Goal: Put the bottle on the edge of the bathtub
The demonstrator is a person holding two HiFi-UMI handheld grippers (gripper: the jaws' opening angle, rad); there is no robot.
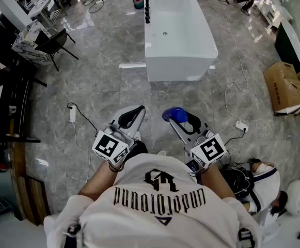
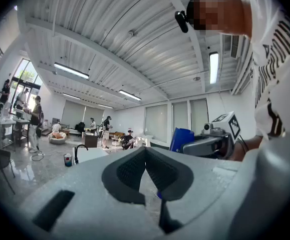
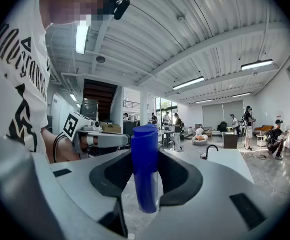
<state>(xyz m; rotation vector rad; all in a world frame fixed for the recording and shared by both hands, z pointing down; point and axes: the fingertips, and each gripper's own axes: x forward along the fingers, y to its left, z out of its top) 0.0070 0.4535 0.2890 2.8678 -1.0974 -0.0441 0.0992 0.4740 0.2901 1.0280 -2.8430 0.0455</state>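
Observation:
A blue bottle (image 1: 174,114) stands upright between the pads of my right gripper (image 1: 179,120), which is shut on it. In the right gripper view the bottle (image 3: 145,166) fills the gap between the jaws. My left gripper (image 1: 130,118) is held beside it, shut, with nothing in it; its pads meet at their tips (image 2: 145,151). The white bathtub (image 1: 207,36) with a black faucet (image 1: 148,4) stands on the grey marble floor some way ahead of both grippers. It also shows in the right gripper view as a white tub (image 3: 230,160).
Cardboard boxes (image 1: 286,87) lie at the right. Power strips with cables (image 1: 72,113) (image 1: 241,125) trail over the floor on both sides. A black chair (image 1: 54,43) and desks stand at the far left. A small can (image 1: 138,0) sits beside the tub. A person crouches at my right (image 1: 263,182).

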